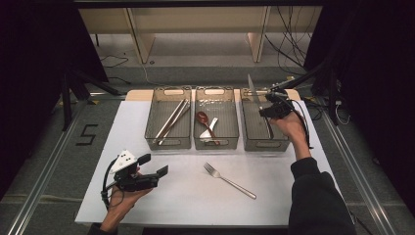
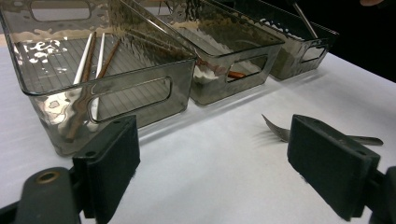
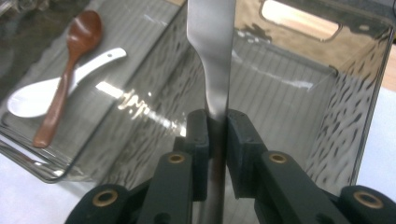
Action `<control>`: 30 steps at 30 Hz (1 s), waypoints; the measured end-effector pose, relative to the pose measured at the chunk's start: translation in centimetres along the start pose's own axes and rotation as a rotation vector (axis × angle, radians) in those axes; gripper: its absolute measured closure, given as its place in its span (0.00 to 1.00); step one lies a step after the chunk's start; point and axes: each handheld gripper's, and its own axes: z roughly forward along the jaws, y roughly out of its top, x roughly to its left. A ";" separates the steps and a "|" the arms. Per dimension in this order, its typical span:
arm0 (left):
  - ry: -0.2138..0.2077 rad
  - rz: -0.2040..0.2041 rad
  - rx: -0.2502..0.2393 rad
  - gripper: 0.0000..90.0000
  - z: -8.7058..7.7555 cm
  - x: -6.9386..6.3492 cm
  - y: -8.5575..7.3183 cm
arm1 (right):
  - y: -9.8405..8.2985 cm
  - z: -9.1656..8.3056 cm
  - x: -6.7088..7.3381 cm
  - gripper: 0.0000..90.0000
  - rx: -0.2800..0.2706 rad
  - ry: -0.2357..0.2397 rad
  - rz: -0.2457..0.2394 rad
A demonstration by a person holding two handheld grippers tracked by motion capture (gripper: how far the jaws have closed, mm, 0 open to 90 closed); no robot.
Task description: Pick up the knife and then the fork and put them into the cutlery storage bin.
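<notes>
Right gripper (image 3: pixel 215 122) clamped on steel knife (image 3: pixel 212 56) above right bin (image 1: pixel 264 142), at 2 o'clock.
Smooth flat blade, ribbed translucent walls close; left gripper (image 2: pixel 212 163) released, bare table (image 1: pixel 186 196) around metal fork (image 1: pixel 230 180).

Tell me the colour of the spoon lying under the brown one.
White, clearest in the right gripper view.

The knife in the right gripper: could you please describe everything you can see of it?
The knife looks like one piece of plain, shiny silver metal, with a flat blade narrowing into a slimmer handle. The right gripper is shut on it near that neck, pads pressing both sides. In the high view its blade points up and away, above the right-hand bin. Its lower handle is hidden behind the jaws.
</notes>
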 end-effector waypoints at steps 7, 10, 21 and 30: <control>0.000 0.001 0.001 0.18 0.0 0.0 0.0 | -1.1 1.1 -0.5 0.89 0.025 -0.003 0.018; -0.001 0.007 0.005 0.18 0.0 0.0 0.0 | -1.4 1.4 -0.5 0.89 0.032 -0.001 0.021; 0.000 0.001 0.001 0.18 0.0 0.0 0.0 | -2.1 2.7 -0.4 0.89 0.083 -0.007 0.034; 0.001 0.001 0.001 0.18 0.0 0.0 0.0 | -2.2 2.7 -0.2 0.77 0.104 -0.004 0.042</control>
